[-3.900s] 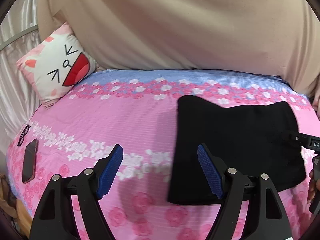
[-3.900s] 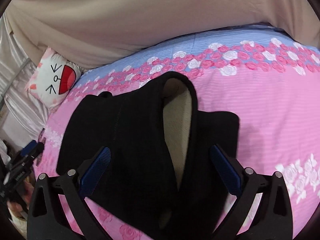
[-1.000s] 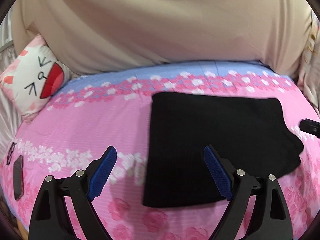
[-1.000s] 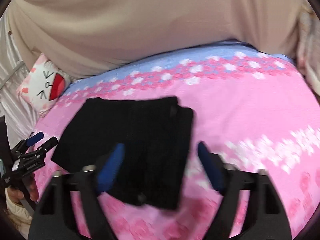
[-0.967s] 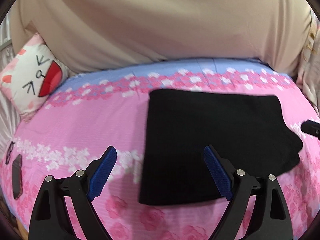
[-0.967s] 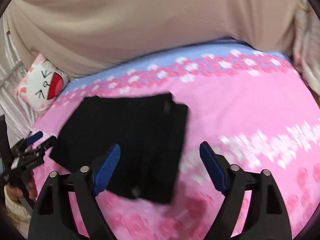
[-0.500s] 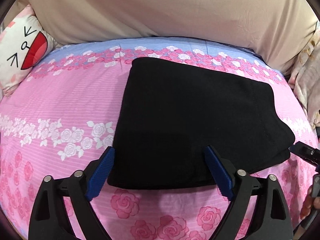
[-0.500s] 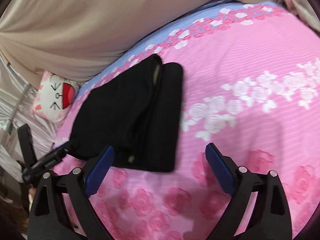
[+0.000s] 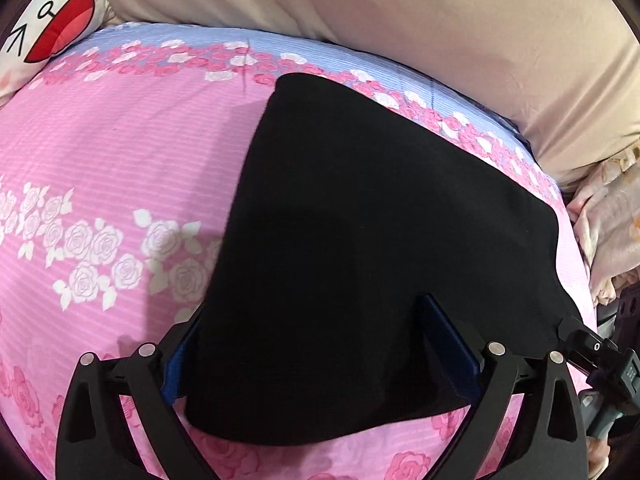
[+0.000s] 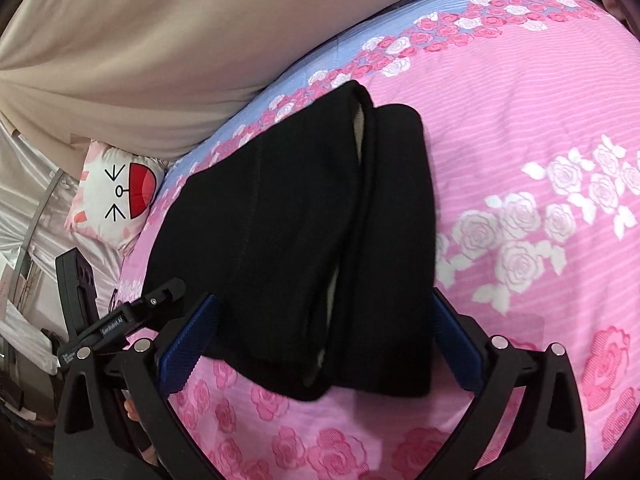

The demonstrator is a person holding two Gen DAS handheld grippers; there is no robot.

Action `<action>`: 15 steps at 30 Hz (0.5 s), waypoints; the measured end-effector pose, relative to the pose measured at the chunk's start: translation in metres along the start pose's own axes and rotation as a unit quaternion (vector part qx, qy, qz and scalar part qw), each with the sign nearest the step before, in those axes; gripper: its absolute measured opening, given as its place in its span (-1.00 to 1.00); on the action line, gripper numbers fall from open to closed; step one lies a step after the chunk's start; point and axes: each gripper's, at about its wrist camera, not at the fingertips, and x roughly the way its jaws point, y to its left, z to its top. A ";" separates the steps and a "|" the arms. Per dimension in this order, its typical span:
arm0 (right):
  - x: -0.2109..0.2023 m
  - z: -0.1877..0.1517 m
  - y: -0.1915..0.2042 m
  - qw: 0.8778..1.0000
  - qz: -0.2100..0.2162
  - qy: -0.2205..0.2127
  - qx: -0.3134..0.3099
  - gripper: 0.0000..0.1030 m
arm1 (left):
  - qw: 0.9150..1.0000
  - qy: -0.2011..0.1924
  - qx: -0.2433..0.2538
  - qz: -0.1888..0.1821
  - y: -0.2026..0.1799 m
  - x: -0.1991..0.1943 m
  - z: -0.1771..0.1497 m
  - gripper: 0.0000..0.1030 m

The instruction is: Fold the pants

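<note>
One pink rose-print bed carries the folded black pants near its beige headboard, a cartoon cushion off to one side. Both the left tongs and right tongs are opening wide, each straddling a pants edge without pressing it.

I've got bare pink sheet left & right of the pants — cat pillow + beige cover block the far side.
</note>
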 end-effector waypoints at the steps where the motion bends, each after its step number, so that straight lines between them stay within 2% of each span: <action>1: 0.001 0.000 0.001 1.000 -0.001 -0.002 -0.008 0.66 | 1.000 0.001 0.000 -0.002 -0.001 0.000 0.000 0.74; 2: 0.002 -0.003 0.006 0.999 -0.018 -0.004 -0.027 0.50 | 1.000 -0.001 0.001 -0.003 -0.002 -0.002 0.000 0.57; 3: 0.001 -0.004 0.010 0.999 -0.033 -0.008 -0.040 0.19 | 1.000 -0.005 0.003 -0.001 -0.004 -0.005 0.000 0.40; 4: -0.003 -0.006 0.011 0.999 -0.024 -0.009 -0.042 -0.02 | 1.000 -0.009 0.012 0.003 -0.005 -0.009 0.000 0.29; 6: -0.012 -0.006 0.010 0.999 -0.007 -0.013 -0.035 -0.13 | 1.000 -0.013 0.020 -0.001 -0.007 -0.018 0.001 -0.08; 7: -0.018 -0.006 0.013 0.999 -0.005 -0.017 -0.038 -0.15 | 1.000 -0.015 0.024 -0.008 -0.007 -0.024 0.000 -0.13; 9: -0.024 -0.007 0.016 0.999 0.001 -0.018 -0.042 -0.20 | 0.999 -0.018 0.033 -0.029 -0.011 -0.039 0.000 -0.38; 15: -0.051 -0.020 0.016 0.999 0.026 -0.012 -0.035 -0.24 | 0.998 0.002 0.049 -0.045 -0.021 -0.057 -0.011 -0.39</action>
